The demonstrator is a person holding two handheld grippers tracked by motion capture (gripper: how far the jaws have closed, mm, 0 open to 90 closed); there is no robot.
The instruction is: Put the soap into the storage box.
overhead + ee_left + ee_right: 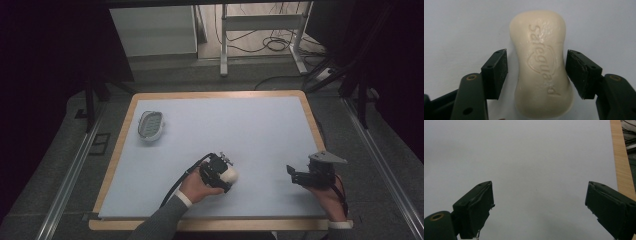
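High view: the left gripper (231,172) stands over a pale bar of soap (230,174) lying near the front of the light blue mat (240,130), a little left of centre; a soap dish (150,124) with a ribbed insert sits well apart at the far left of the mat, and the right gripper (290,172) hovers idle at the near right. To complete the grasp well, keep the gripper centred over the waist of the bar and close evenly, so that both pads meet the flanks together (an uneven closure would likely push the bar sideways on the smooth mat). Left gripper view: the soap (541,65) lies flat between the two black jaws, lengthwise along the view; the jaws are partly open, with a narrow gap visible on each side, so the pads do not yet press on the bar and nothing is held. The bar is cream-coloured, rounded at both ends and pinched at the middle, with a brand name and shield embossed on its top face; its surface looks waxy and slightly glossy, so a firm but moderate squeeze at the waist is advisable, as the bar may slip. Right gripper view: the right gripper (539,207) stands wide open over bare mat, holding nothing; the wooden table edge (620,162) runs along the right.
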